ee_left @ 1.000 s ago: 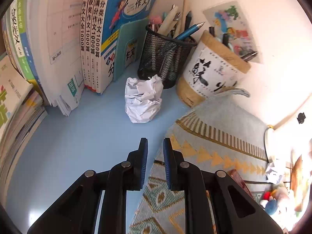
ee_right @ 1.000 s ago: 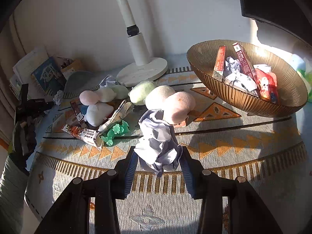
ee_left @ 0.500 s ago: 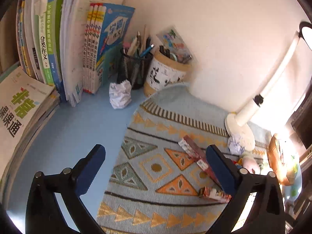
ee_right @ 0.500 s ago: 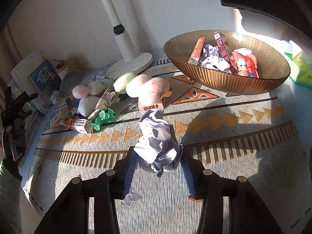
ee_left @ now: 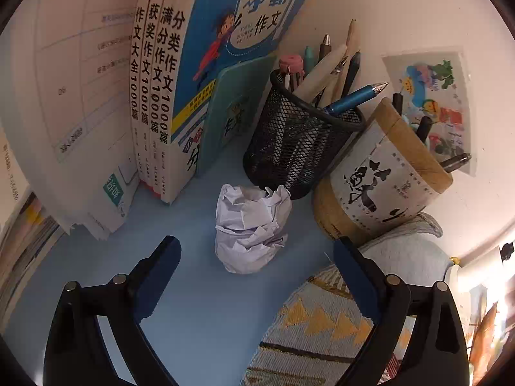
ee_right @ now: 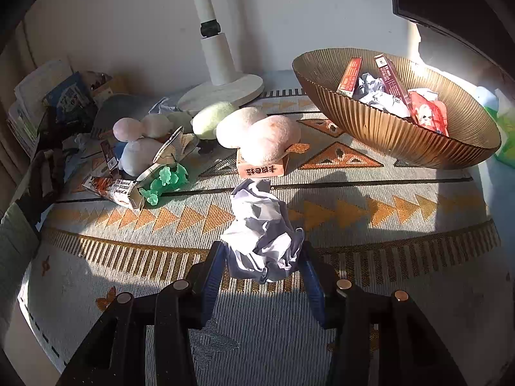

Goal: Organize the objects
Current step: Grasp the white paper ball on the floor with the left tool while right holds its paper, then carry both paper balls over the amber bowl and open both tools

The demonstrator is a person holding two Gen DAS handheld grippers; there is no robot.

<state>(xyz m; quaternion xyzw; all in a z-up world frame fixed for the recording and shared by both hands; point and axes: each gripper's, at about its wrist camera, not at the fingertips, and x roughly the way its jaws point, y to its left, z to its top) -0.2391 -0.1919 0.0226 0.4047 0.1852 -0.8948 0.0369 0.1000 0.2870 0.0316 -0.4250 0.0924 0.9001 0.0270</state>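
On a cluttered desk, the left gripper (ee_left: 257, 254) has just spread its jaws wide, where a second ago they were pressed together, and now frames a crumpled paper ball (ee_left: 252, 228) lying free on the blue desktop (ee_left: 199, 289) at the centre of the left view, the pads clear of it on both sides; the ball touches the foot of the black mesh pen cup (ee_left: 302, 148) behind it. By the look of it, this gripper is lined up for a pick that has not yet closed. The right gripper (ee_right: 262, 267) is clamped on a second paper wad (ee_right: 262, 234), held low over the patterned mat (ee_right: 370, 218) at the lower centre of its view, as it was a second ago, while the ribbed amber bowl (ee_right: 386, 128) sits at upper right (the likely drop-off, since it already holds scraps). The count: two paper balls in play, one per gripper; two pen holders in the left view, the mesh cup and a tan cup (ee_left: 386, 186) printed with ink lettering at its right; three matching book spines (ee_left: 151, 96) at upper left. In the right view, two red cartons (ee_right: 351, 75) lean inside the bowl, one white lamp base (ee_right: 222, 91) stands at upper centre, and one green plastic toy (ee_right: 165, 181) lies at left among several pastel plush balls, too bunched to count exactly.
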